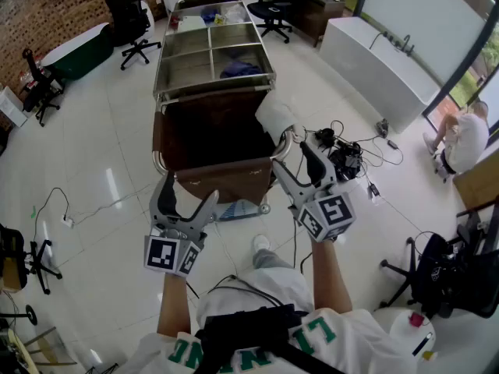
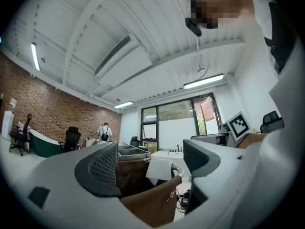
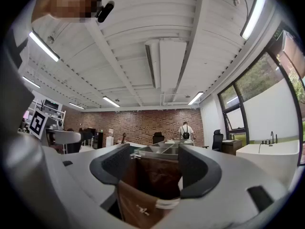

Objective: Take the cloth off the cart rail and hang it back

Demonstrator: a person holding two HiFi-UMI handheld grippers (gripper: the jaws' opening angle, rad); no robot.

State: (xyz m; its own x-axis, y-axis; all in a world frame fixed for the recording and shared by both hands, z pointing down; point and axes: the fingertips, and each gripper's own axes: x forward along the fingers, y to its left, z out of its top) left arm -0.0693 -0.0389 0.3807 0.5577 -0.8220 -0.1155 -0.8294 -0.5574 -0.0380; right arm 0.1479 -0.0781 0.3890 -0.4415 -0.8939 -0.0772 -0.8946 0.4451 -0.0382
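White-tiled office, cart (image 1: 214,90) ahead. Cloth (image 1: 274,115) not grabbed yet; left gripper (image 1: 191,187) and right gripper (image 1: 291,158) fingers (image 1: 309,162) released, empty. Next, I'd guess: right reaches in, pinches it.

Cart (image 1: 167,90) on tiled floor (image 1: 101,170), white cloth (image 1: 274,116) over its rail (image 1: 286,147), perhaps blue fabric (image 1: 238,69) atop.

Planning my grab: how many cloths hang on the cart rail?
1: a white cloth draped over the rail at the cart's right corner, ahead of the right gripper. The far side is hidden.
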